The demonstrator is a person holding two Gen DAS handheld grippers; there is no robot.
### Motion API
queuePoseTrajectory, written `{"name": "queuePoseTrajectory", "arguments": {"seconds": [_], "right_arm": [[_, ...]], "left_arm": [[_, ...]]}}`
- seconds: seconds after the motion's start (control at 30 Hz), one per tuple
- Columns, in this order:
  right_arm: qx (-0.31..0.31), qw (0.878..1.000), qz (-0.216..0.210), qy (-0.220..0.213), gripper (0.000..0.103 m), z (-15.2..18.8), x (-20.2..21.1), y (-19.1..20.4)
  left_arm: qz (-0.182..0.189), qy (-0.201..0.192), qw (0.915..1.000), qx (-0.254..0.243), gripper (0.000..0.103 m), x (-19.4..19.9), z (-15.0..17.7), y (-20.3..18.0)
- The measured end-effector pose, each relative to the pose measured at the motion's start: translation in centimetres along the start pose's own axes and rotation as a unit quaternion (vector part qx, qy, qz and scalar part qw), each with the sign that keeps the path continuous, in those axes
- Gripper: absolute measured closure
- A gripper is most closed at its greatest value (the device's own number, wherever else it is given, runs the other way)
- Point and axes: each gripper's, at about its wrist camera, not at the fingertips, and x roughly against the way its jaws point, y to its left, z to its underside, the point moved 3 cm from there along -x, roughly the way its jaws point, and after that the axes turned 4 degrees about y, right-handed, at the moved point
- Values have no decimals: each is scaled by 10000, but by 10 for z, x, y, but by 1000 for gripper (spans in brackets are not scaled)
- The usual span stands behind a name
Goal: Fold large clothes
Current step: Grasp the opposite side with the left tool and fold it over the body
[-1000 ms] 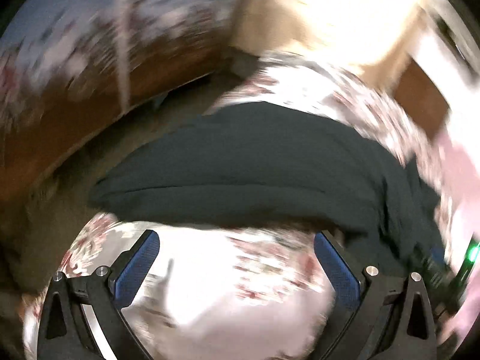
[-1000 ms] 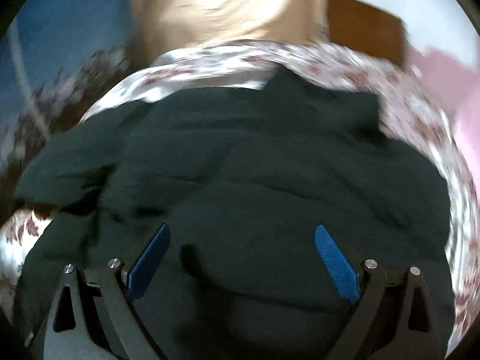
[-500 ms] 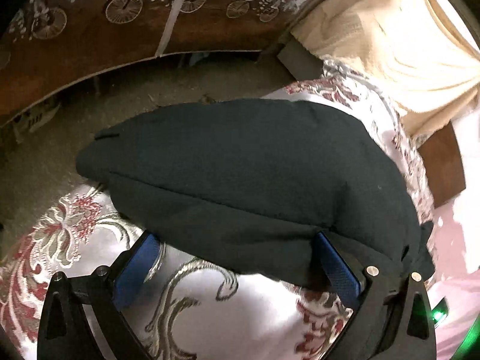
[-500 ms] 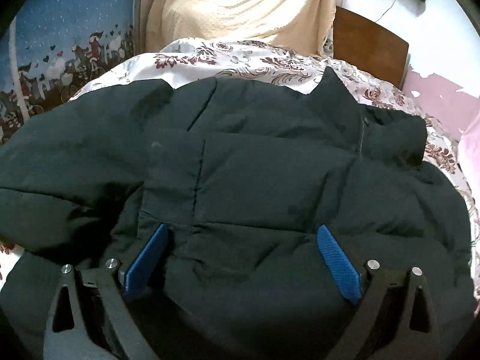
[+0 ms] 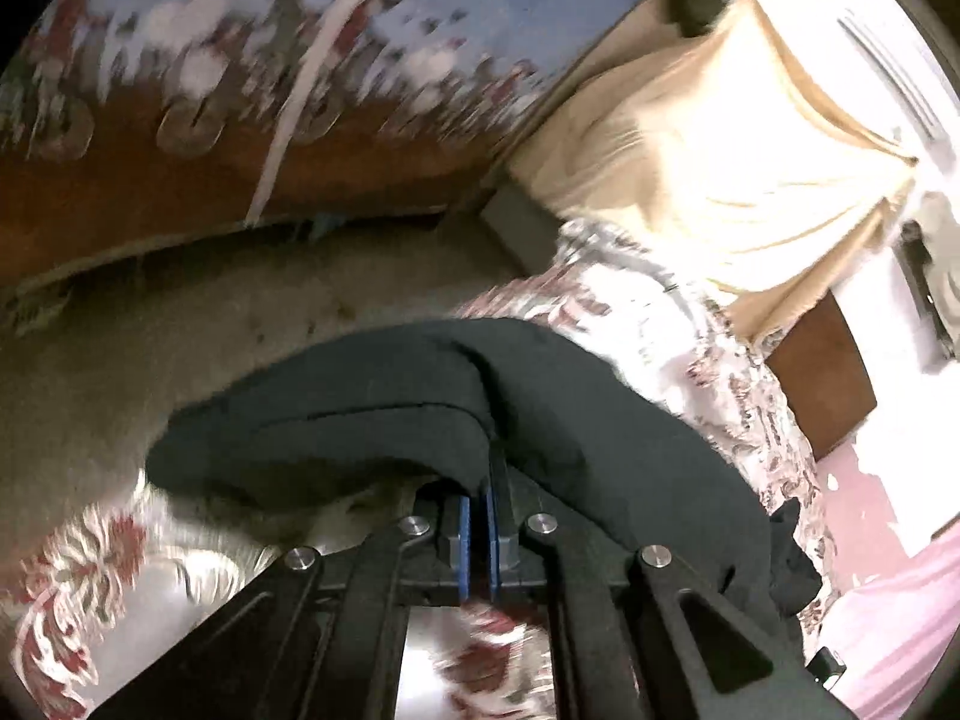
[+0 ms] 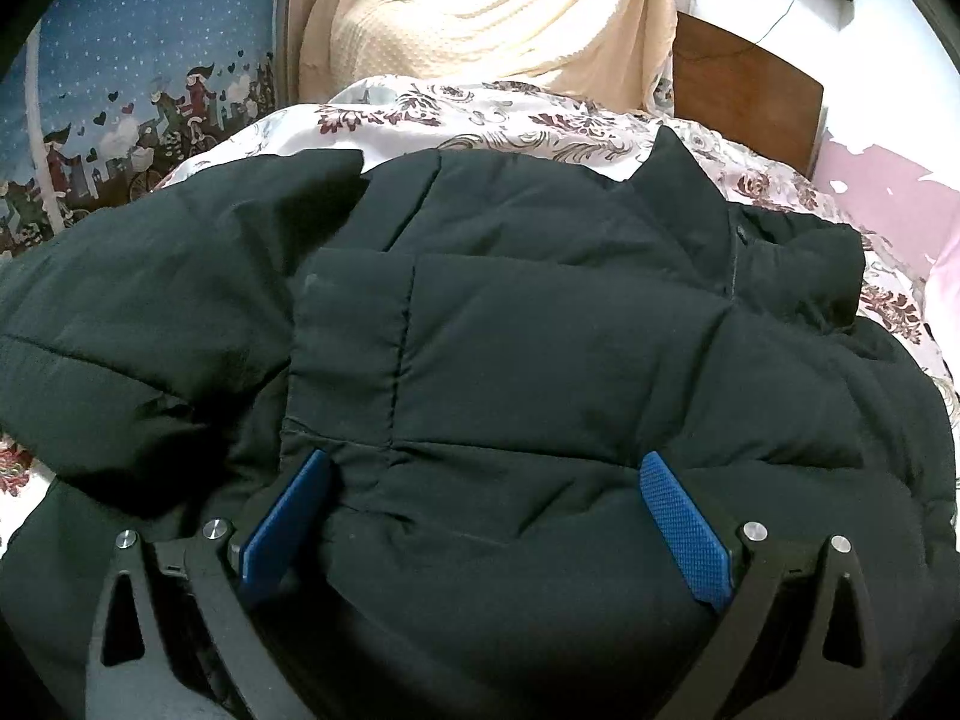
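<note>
My left tongs (image 5: 474,495) are pinching the puffy black jacket (image 5: 384,414), hiding their tips. My right tongs (image 6: 480,516) are spread wide on its blurry-free front (image 6: 540,360).

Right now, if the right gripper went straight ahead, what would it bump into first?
The right gripper is open, with the black puffy jacket bulging between its fingers. Going straight on, it would likely push into the jacket's padded body first. The flowered bedspread lies farther off.
</note>
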Motion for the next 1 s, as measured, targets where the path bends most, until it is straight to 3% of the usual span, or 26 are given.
{"name": "queuePoseTrajectory", "arguments": {"seconds": [0.1,0.23,0.43,0.6,0.73,0.83,0.97,1.0], "right_arm": [[-269,9989,-368,-66,2,-2,10,-11],[-607,9959,-645,-164,2,-2,36,-28],[-888,9932,-751,-43,2,8,64,-70],[-1163,9908,-671,-142,2,27,103,-138],[-1382,9891,-402,-309,2,49,135,-197],[-1649,9854,-110,-414,2,67,152,-243],[-2131,9759,123,-448,2,98,161,-289],[-2284,9726,149,-408,2,111,159,-300]], "left_arm": [[115,-170,9995,-254,99,16,-11,-21],[286,-516,9933,-996,99,45,-22,-71],[693,-906,9664,-2306,99,85,-13,-184],[1104,-884,9303,-3385,99,98,30,-286],[1523,-529,8890,-4285,99,87,100,-354],[1975,203,8600,-4700,99,66,162,-384],[2399,1379,8327,-4796,98,18,236,-385],[2453,1611,8296,-4751,97,9,250,-381]]}}
